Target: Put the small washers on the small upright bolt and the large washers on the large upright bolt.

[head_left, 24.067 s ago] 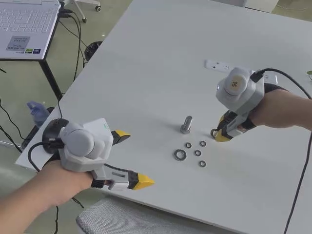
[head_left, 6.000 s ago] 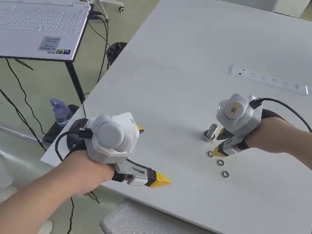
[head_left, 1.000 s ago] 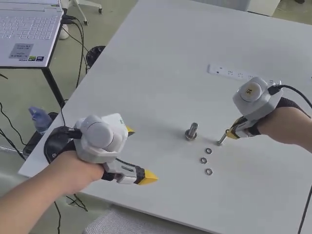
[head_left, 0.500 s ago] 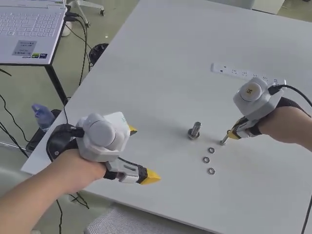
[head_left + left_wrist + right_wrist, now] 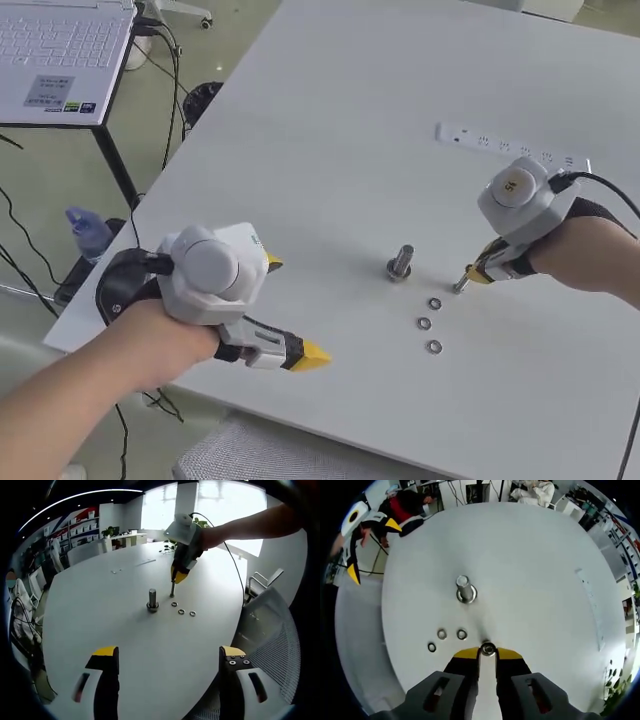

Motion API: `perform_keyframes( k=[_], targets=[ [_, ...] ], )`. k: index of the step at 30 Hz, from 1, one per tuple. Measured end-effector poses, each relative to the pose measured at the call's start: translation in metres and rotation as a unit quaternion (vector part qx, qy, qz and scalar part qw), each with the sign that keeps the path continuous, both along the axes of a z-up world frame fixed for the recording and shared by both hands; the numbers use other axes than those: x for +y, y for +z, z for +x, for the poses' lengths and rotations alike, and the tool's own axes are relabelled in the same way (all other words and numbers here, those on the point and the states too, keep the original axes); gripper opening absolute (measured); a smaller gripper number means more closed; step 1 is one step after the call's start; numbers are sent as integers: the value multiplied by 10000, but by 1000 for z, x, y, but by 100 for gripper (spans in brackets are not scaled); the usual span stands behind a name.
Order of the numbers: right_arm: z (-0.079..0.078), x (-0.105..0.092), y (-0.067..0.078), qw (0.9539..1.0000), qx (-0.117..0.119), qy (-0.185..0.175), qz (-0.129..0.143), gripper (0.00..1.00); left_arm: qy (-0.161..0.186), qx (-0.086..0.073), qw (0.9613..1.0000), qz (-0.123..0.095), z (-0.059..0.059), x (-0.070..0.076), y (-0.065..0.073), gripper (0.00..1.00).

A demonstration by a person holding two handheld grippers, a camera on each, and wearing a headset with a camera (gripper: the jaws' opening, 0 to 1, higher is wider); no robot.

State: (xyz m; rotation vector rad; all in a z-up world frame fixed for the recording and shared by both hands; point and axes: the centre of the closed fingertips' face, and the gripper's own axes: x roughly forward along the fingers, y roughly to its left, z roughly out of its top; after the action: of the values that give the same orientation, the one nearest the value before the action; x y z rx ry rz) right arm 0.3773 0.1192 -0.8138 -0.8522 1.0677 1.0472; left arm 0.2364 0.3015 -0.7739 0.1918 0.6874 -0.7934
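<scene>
The large bolt stands upright mid-table with washers stacked around its foot. Right of it, my right gripper is shut on the small bolt, whose lower end touches the table; in the right gripper view the small bolt sits between the yellow tips. Three small washers lie in a short row just in front of the bolts, also seen as small washers left of my jaws. My left gripper hovers open near the table's front edge, with nothing between its fingers, well left of the bolts.
A white power strip lies at the back right of the white table. A laptop sits on a stand off the table's left edge, with a bottle and cables on the floor. A mesh chair is at the front.
Since 24 s ago the large washer has gone from the table beside the large bolt. The right gripper now holds the small bolt upright. Over the last second only the camera shifted.
</scene>
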Motion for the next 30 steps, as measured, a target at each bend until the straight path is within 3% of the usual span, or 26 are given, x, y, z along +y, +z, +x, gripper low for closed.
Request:
perform_keyframes(
  k=[12, 30],
  targets=[
    [-1, 0, -9, 10000, 48, 17, -28, 12, -2, 18, 10000, -8, 2, 0, -1, 81],
    [1, 0, -34, 9998, 142, 94, -131, 12, -8, 93, 10000, -1, 2, 0, -4, 81]
  ],
)
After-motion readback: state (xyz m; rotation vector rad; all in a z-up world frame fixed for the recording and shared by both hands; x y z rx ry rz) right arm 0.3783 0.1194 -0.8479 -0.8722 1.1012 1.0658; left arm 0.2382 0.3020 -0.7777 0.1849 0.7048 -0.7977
